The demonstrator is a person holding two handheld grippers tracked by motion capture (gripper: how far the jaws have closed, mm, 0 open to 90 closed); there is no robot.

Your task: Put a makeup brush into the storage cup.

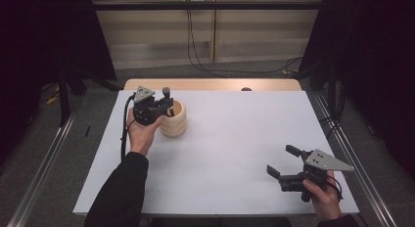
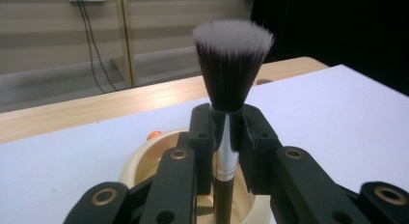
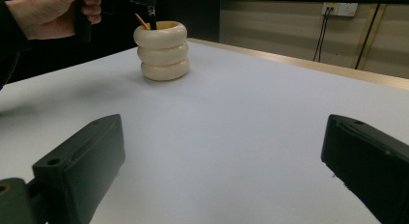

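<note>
A cream ribbed holder (image 1: pixel 174 118) made of three stacked rings stands at the table's back left; it also sits far off in the right gripper view (image 3: pixel 163 51). My left gripper (image 1: pixel 166 105) is over its mouth, shut on a makeup brush (image 2: pixel 230 69) held upright, bristles up. The brush's dark handle (image 2: pixel 224 197) reaches down into the holder (image 2: pixel 140 163). An orange-tipped thing (image 2: pixel 154 135) lies inside the holder. My right gripper (image 1: pixel 283 161) stands open above the table's front right, with nothing between its jaws.
The white tabletop (image 1: pixel 235 139) spreads between the two grippers. A wooden strip (image 1: pixel 210 84) runs along its back edge, with a small dark spot (image 1: pixel 246 89) on it. Cables (image 1: pixel 195 46) hang by the back wall. Metal rails (image 1: pixel 44 158) flank the table.
</note>
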